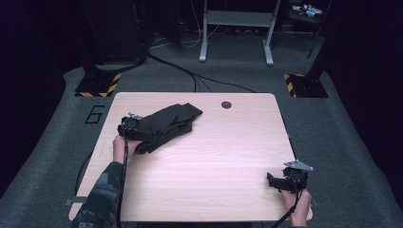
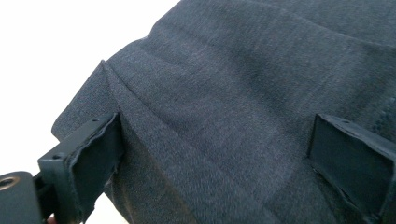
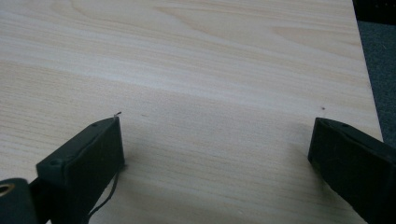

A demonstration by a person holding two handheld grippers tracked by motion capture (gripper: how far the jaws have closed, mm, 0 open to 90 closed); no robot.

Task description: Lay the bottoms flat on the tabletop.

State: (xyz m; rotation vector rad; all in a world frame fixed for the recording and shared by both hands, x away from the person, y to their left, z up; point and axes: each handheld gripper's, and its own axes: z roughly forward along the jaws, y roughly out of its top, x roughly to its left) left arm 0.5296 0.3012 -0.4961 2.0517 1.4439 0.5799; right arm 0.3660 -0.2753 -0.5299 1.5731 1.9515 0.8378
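A crumpled dark grey woven cloth garment lies in a loose heap on the light wooden tabletop, on the left half, with the small round dark cable hole in the tabletop off to the garment's right and a little farther from the person. The left tongs sit at the garment's left end, pressed against its edge, with the person's left hand just behind them on the near side. In the left gripper view the garment shows fine grey weave and a folded seam running down toward the left jaw; both jaws stand wide apart with the fabric spread between them, the left jaw touching a folded edge, and they are not closed on the cloth.

The right tongs rest well apart from the garment, at the near right corner of the tabletop, held by the person's right hand. In the right gripper view their jaws are spread wide over bare wood grain, gripping nothing, with the tabletop's right edge just beyond the right jaw.
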